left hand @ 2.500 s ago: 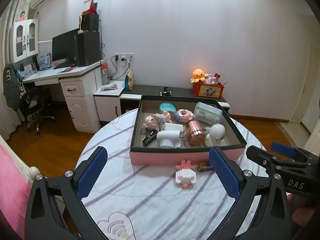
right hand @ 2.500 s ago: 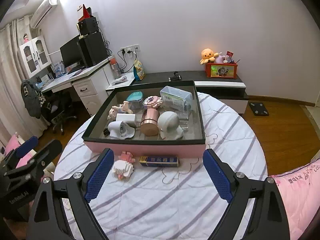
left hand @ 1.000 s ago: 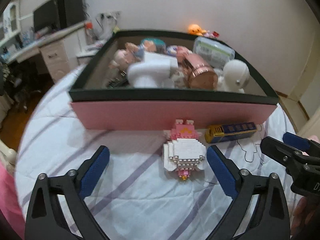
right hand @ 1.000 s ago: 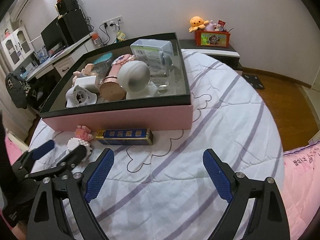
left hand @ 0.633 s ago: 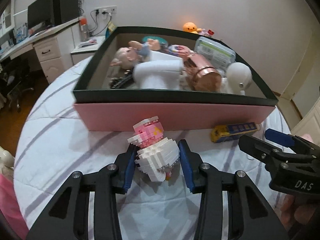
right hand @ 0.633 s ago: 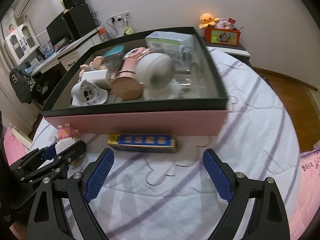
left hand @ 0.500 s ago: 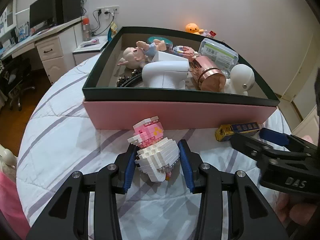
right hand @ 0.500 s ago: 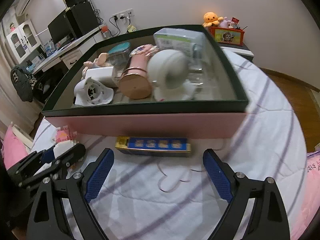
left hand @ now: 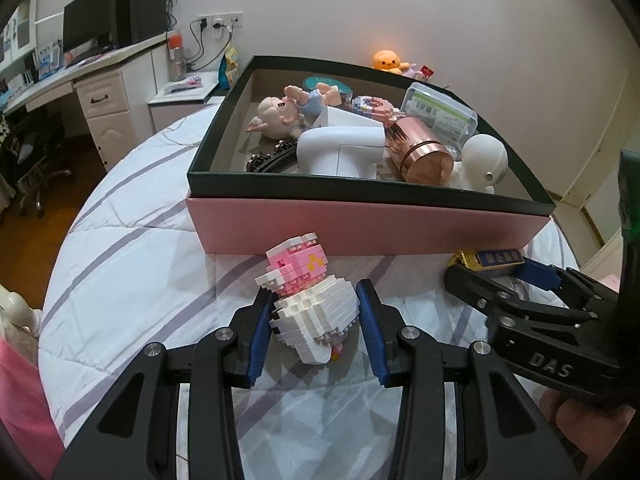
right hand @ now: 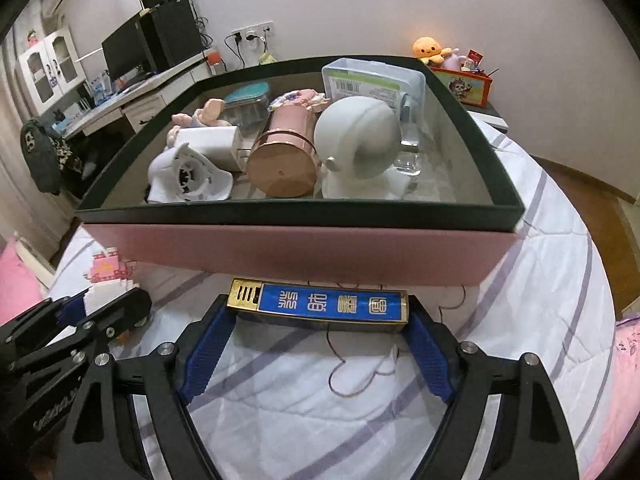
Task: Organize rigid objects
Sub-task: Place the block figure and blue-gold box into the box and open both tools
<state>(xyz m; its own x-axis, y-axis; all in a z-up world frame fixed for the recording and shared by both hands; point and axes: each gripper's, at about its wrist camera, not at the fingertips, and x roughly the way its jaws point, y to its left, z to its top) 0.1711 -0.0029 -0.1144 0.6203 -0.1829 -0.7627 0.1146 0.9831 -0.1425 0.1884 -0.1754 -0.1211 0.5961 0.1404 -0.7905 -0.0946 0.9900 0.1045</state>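
Observation:
My left gripper (left hand: 316,320) is shut on a pink and white brick figure (left hand: 308,300), held just above the quilted table in front of the pink box (left hand: 360,232). The figure also shows at the left in the right wrist view (right hand: 105,270). My right gripper (right hand: 318,326) has closed around a blue and gold flat box (right hand: 320,306) that lies lengthwise between its blue pads, close to the pink box's front wall (right hand: 300,254). In the left wrist view the right gripper (left hand: 500,276) is at the right, on the blue and gold box (left hand: 488,259).
The pink box holds a doll (left hand: 280,114), a white device (left hand: 340,150), a copper tin (left hand: 420,156), a white round camera (left hand: 482,160) and a clear case (left hand: 440,114). A desk with monitor (left hand: 88,32) stands far left. The table edge curves on both sides.
My left gripper closed on the brick figure and lifted it slightly. My right gripper moved in to the blue and gold box and closed on its ends.

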